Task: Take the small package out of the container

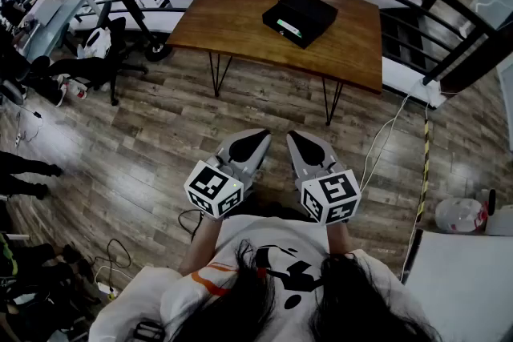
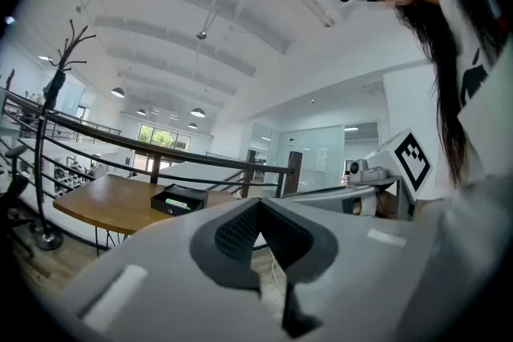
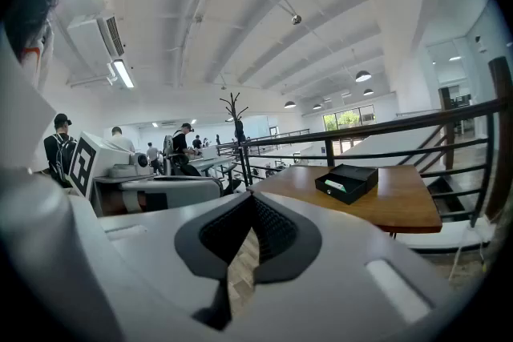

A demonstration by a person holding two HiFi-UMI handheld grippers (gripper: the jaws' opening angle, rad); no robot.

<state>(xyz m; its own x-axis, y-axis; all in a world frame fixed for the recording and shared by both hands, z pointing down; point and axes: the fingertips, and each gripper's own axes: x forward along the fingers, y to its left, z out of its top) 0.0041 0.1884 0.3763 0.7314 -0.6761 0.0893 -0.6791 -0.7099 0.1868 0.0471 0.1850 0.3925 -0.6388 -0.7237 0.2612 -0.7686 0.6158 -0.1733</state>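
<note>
Left gripper (image 1: 260,136) and right gripper (image 1: 295,136): both clenched, empty, side by side above the floor, well apart from the table (image 1: 232,20). Open container (image 1: 314,6) on the table, small package (image 1: 288,28) inside. Apparently nothing done yet; approach, grasp and lift-out remaining.

Distant table (image 1: 240,20) with container (image 1: 300,16), every view

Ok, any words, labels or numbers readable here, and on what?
None can be read.
On the small green-and-white package in the black open box on the brown wooden table: print too small to read.
On each white cube, left gripper and right gripper: black square marker patterns, no letters.
On the white shirt: a black graphic, no words.
</note>
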